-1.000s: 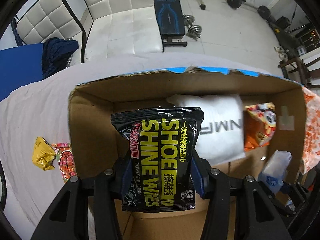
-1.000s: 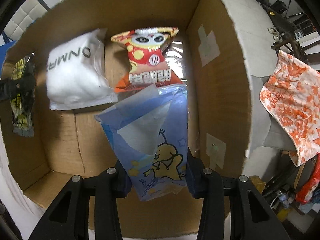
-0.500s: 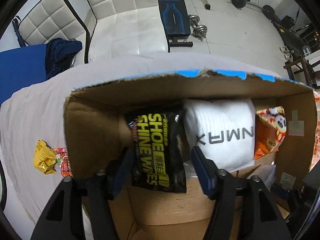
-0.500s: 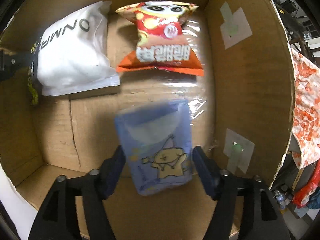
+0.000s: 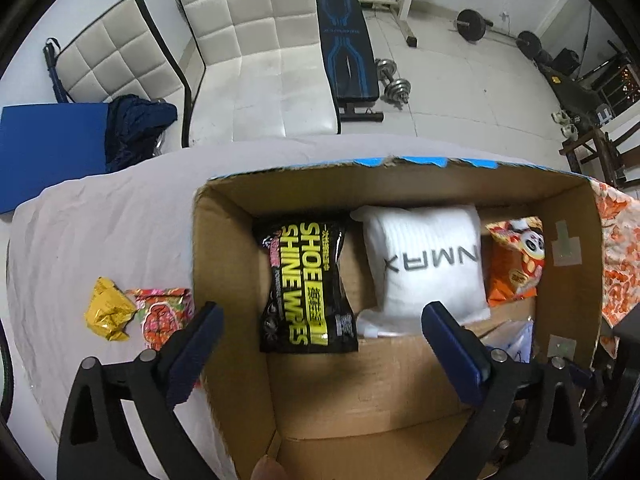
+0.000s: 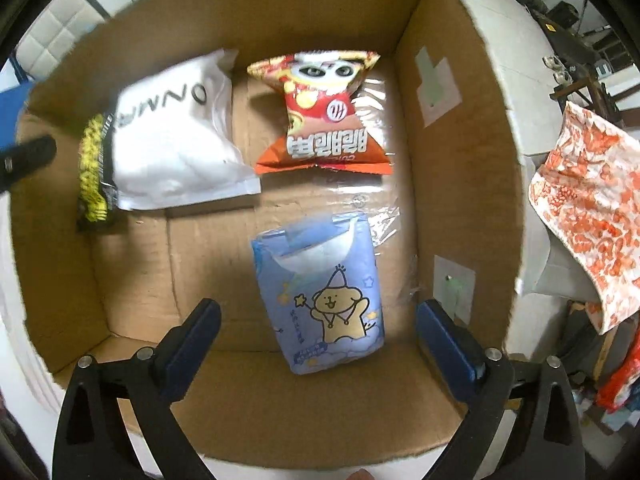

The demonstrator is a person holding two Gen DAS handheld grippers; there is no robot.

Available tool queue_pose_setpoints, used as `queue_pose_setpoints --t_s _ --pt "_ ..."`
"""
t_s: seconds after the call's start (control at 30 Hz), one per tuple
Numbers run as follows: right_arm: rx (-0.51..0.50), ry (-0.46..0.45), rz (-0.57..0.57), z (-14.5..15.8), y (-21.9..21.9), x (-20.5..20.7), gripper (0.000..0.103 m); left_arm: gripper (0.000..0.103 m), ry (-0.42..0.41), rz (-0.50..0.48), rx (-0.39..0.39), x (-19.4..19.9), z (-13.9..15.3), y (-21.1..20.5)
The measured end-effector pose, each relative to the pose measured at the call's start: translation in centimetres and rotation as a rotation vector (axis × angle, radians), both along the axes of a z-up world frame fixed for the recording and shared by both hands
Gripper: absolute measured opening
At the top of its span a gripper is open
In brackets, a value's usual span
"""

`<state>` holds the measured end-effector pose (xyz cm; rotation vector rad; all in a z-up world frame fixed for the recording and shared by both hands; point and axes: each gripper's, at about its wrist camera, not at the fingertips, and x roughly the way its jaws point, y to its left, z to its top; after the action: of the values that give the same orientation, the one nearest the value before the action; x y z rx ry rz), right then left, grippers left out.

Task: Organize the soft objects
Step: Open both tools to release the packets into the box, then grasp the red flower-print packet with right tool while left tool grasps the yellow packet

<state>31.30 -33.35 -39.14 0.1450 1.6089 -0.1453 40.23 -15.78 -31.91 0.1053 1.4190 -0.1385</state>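
Observation:
An open cardboard box (image 5: 224, 240) (image 6: 452, 184) holds several soft packs. A black shoe-wipes pack (image 5: 308, 288) (image 6: 94, 172) lies at its left, a white pack (image 5: 428, 260) (image 6: 176, 140) beside it, then an orange snack bag (image 5: 514, 264) (image 6: 326, 120). A blue tissue pack (image 6: 324, 300) (image 5: 516, 340) lies on the box floor. My left gripper (image 5: 320, 330) is open and empty above the box's near left. My right gripper (image 6: 318, 326) is open, its jaws on either side of the blue pack without touching it.
A yellow wrapper (image 5: 108, 314) and a pink snack pack (image 5: 164, 316) lie on the grey cloth (image 5: 100, 232) left of the box. An orange patterned cloth (image 6: 592, 216) hangs to the right. White chairs (image 5: 256, 48) and gym gear stand beyond the table.
Both grippers opened and pulled back. The black wipes pack dropped into the box's left side, and the blue tissue pack dropped onto the box floor.

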Motion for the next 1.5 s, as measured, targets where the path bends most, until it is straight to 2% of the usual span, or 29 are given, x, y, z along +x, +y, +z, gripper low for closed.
queue_pose_setpoints --t_s 0.27,0.53,0.6,0.7,1.03,1.23,1.4,1.5 --pt "-0.021 -0.151 -0.004 5.4 -0.7 -3.1 0.103 0.101 -0.092 -0.005 -0.045 -5.4 4.4 0.3" --pt "-0.014 -0.3 0.017 12.8 -1.3 -8.6 0.103 0.101 -0.198 0.012 -0.059 -11.5 9.8 1.1" --pt "-0.023 -0.336 0.017 14.1 -1.1 -9.9 0.103 0.101 -0.244 0.005 -0.041 -13.2 11.4 1.4" --pt "-0.018 -0.366 0.01 15.9 -1.2 -11.8 0.103 0.101 -0.294 -0.001 -0.015 -15.0 13.2 1.8" --pt "0.031 -0.425 -0.01 20.0 -0.2 -15.6 0.103 0.101 -0.315 0.043 -0.06 -18.8 16.1 4.6" --pt "0.089 -0.436 0.012 21.2 4.5 -14.7 0.103 0.101 -0.301 0.076 -0.064 -18.9 16.7 8.7" --pt "0.173 -0.418 0.047 21.2 11.7 -11.6 0.103 0.101 -0.31 0.12 -0.054 -17.9 17.8 14.7" --pt "0.217 -0.396 0.078 20.4 16.6 -9.0 0.103 0.101 -0.317 0.152 -0.012 -16.4 17.9 19.0"
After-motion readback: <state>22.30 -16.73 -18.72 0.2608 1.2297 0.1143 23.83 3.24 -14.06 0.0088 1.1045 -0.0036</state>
